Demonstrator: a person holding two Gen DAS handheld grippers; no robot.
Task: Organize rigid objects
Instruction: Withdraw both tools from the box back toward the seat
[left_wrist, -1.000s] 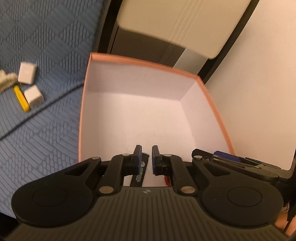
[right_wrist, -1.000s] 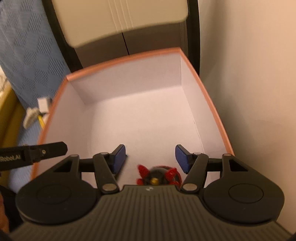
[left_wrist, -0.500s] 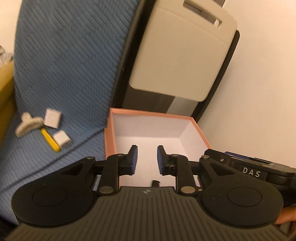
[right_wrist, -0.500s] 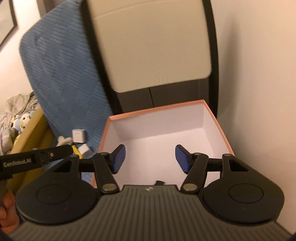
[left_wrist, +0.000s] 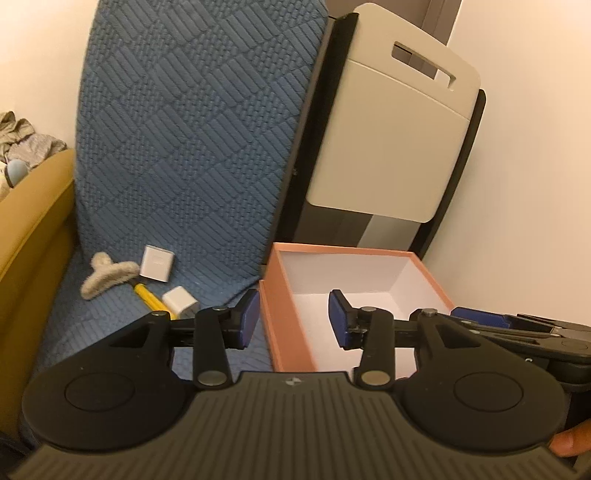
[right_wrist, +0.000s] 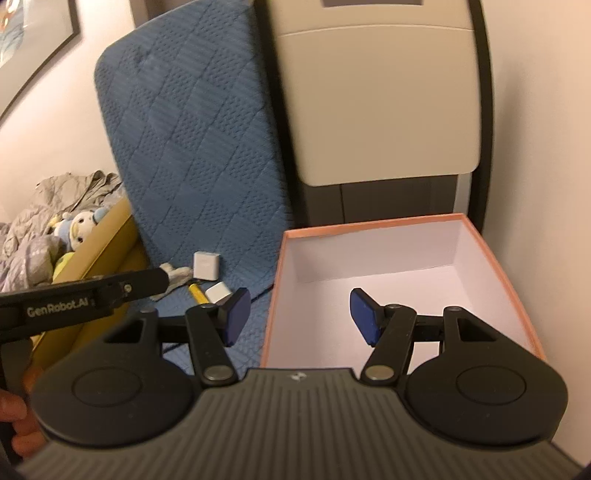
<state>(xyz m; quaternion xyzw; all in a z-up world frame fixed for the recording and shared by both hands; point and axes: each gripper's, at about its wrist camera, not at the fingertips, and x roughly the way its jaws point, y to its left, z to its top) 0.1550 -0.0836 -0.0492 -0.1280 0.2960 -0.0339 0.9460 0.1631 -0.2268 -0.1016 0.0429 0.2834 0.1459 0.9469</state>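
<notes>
Now the left claw (left_wrist: 293, 319) hangs above the near left wall of the box (left_wrist: 286, 317), jaws parted with nothing between them; they have just been opening. Ahead and left of it, on the blue quilt (left_wrist: 192, 140), lie a grey brush (left_wrist: 107, 275), a yellow bar (left_wrist: 149, 297) and two white blocks (left_wrist: 157, 264), close together and outside the box. The right claw (right_wrist: 295, 315) also straddles that box wall, jaws apart and empty, its right pad over the box's white floor. What shows of the floor is bare. The left claw's finger (right_wrist: 110, 290) crosses the right camera's view, left of the right claw.
</notes>
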